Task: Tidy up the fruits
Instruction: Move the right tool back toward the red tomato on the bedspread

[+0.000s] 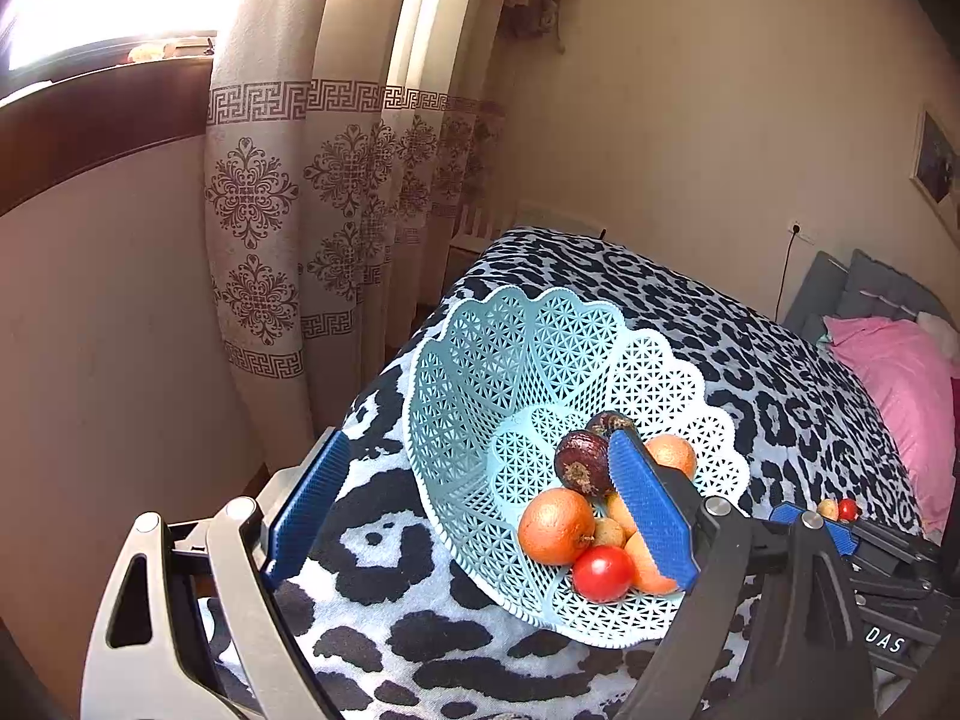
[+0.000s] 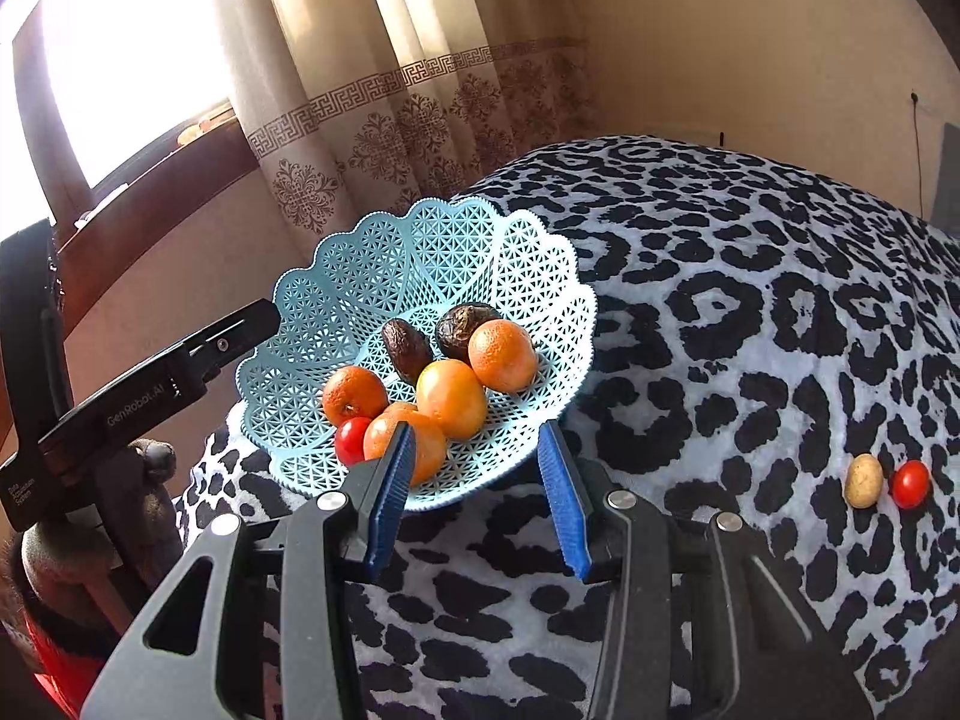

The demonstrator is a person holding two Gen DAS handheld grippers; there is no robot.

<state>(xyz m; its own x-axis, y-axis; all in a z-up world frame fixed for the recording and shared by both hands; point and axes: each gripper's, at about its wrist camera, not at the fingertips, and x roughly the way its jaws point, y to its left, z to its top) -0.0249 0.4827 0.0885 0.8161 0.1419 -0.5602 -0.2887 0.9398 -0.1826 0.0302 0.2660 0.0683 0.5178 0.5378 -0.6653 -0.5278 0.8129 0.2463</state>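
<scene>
Fruit basket (image 2: 336, 294) on the bed (image 2: 750, 312), tilted.
It holds oranges (image 2: 503, 354), two dark fruits, a tomato (image 2: 353, 439); both claws, left (image 1: 480, 507) and right (image 2: 477, 501), spread wide, empty; potato-like fruit (image 2: 863, 480) lies upright beside another tomato (image 2: 909, 483).

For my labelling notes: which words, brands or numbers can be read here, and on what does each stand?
"GenRobot.AI": side of the left claw's black body.
"DAS": white letters on the right claw's black body, seemingly cut off.
Small white print on the black mount: too small to read.
</scene>
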